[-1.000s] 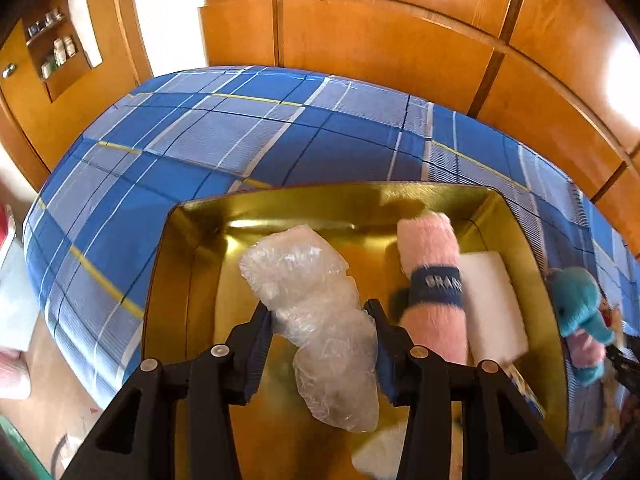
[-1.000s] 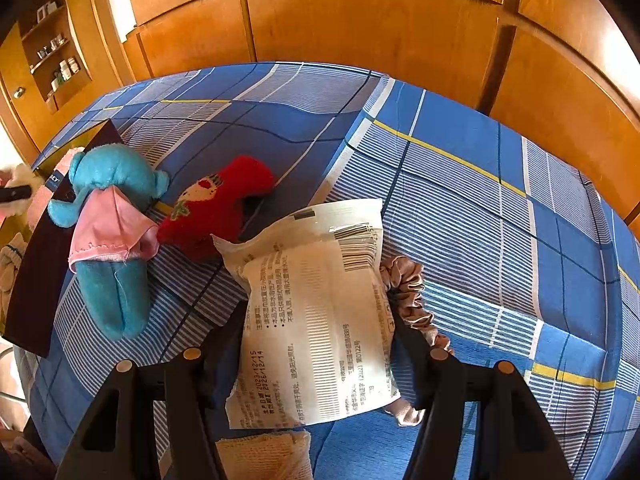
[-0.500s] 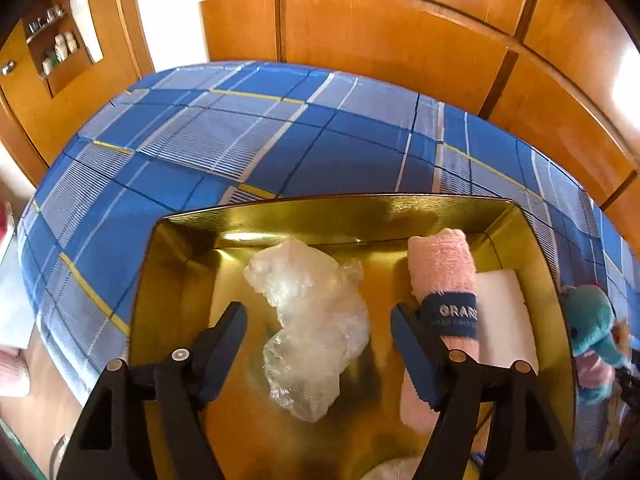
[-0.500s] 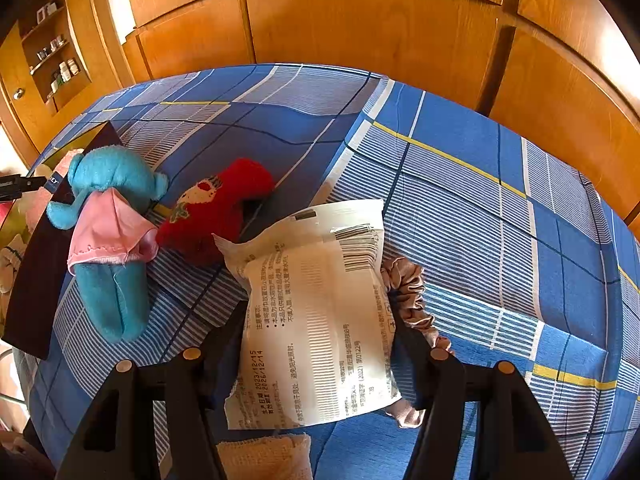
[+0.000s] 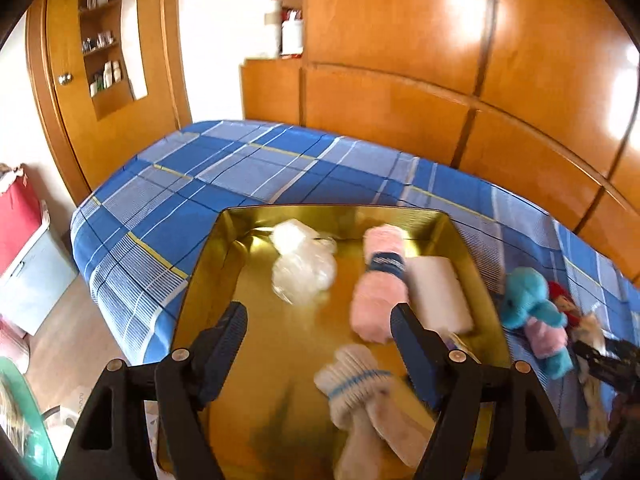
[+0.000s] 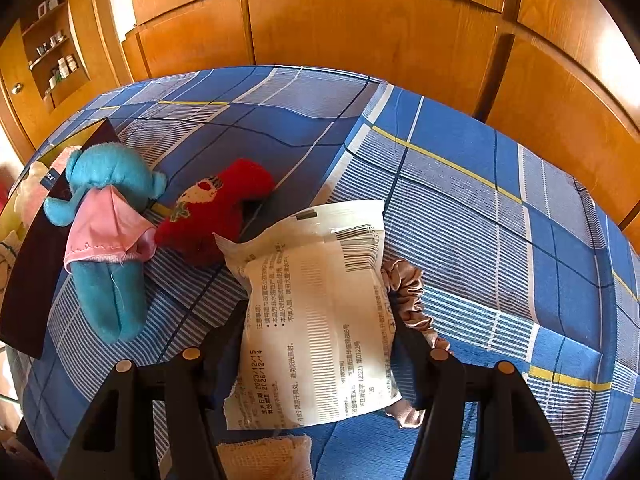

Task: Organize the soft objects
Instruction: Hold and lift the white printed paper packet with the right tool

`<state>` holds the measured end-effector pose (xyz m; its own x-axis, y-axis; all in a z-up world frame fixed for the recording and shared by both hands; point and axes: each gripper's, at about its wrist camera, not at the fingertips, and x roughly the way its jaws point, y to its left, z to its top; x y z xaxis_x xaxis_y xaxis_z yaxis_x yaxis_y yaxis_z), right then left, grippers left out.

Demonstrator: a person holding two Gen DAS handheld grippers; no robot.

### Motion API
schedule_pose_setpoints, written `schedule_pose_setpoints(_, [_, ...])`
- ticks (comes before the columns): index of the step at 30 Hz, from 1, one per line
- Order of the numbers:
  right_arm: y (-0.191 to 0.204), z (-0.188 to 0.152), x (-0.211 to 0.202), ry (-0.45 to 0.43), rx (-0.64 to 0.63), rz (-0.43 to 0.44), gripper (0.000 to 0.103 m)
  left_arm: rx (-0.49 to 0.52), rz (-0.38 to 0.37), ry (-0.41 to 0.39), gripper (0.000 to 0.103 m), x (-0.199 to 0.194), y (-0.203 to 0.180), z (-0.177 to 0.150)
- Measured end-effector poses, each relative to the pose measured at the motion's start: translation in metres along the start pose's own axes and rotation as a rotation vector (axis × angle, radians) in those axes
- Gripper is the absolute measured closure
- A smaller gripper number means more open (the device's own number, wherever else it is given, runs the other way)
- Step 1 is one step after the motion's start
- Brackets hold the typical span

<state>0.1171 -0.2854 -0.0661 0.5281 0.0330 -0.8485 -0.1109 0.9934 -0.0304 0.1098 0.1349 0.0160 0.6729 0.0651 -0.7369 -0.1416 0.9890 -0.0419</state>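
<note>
A gold tray (image 5: 200, 280) on the blue plaid bed holds a crumpled clear plastic bag (image 5: 302, 268), a rolled pink towel (image 5: 380, 284), a white pad (image 5: 438, 296) and white socks (image 5: 360, 384). My left gripper (image 5: 318, 320) is open and empty above the tray, apart from the bag. My right gripper (image 6: 318, 320) straddles a white printed packet (image 6: 320, 308) lying on the bed; the jaws stand wide on both sides of it. A blue plush (image 6: 108, 216), a red plush (image 6: 216, 208) and a beige scrunchie (image 6: 412, 300) lie beside the packet.
Wooden wardrobe panels (image 5: 400, 80) run behind the bed. The bed's left edge (image 5: 92, 264) drops to the floor, with a red and white box (image 5: 24, 240) there. A gauze-like cloth (image 6: 268, 456) lies under my right gripper. The tray's dark outer wall (image 6: 32, 280) stands left of the blue plush.
My left gripper opened, let go of the plastic bag in the tray, then rose and pulled back. My right gripper has stayed over the packet.
</note>
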Motion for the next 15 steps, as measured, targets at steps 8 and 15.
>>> schedule_pose_setpoints(8, [0.011, -0.002, -0.002, -0.029, -0.056, -0.061, 0.04, 0.054, -0.03, -0.041, 0.028, -0.033, -0.034, -0.027])
schedule_pose_setpoints(15, [0.013, -0.002, -0.001, -0.04, -0.071, -0.075, 0.04, 0.079, -0.063, -0.044, 0.028, -0.044, -0.051, -0.035])
